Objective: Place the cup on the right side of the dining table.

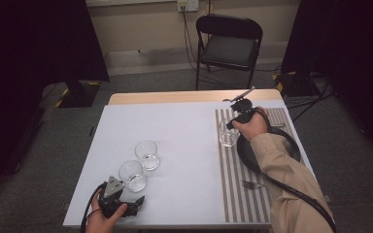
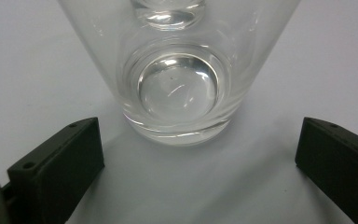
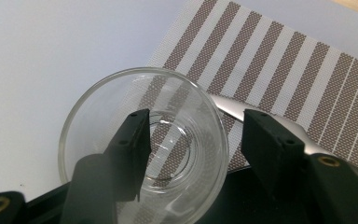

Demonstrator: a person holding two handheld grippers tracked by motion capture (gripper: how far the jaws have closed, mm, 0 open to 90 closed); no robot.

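The glass (image 1: 228, 134) under the right tool (image 1: 237, 120) stands upright at the left edge of the striped placemat (image 1: 233, 194), on the right part of the counter (image 1: 184, 145), just beside a black plate (image 1: 245, 150); in the right gripper view the same glass (image 3: 98, 107) is seen from above, with one jaw of the right tool (image 3: 193, 144) inside its mouth and the other outside its rim, so the wall runs between them; the jaws stand apart and neither pad presses on the wall; a silver utensil handle (image 3: 233, 109) lies on the mat past the glass, touching the plate's edge; a fork (image 1: 252, 185) lies nearer the person on the same mat; the right hand (image 1: 250, 125) grips the tool from the plate side.

Well apart, near the front left of the counter, two more glasses stand upright and close together, the nearer glass (image 1: 132, 175) just beside the left tool (image 1: 138, 200) and the farther glass (image 1: 147, 154) behind it; in the left gripper view the nearer glass (image 2: 179, 84) stands ahead of the left tool (image 2: 198, 154), whose jaws are wide apart and clear of it; the left hand (image 1: 104, 218) rests at the counter's near edge.
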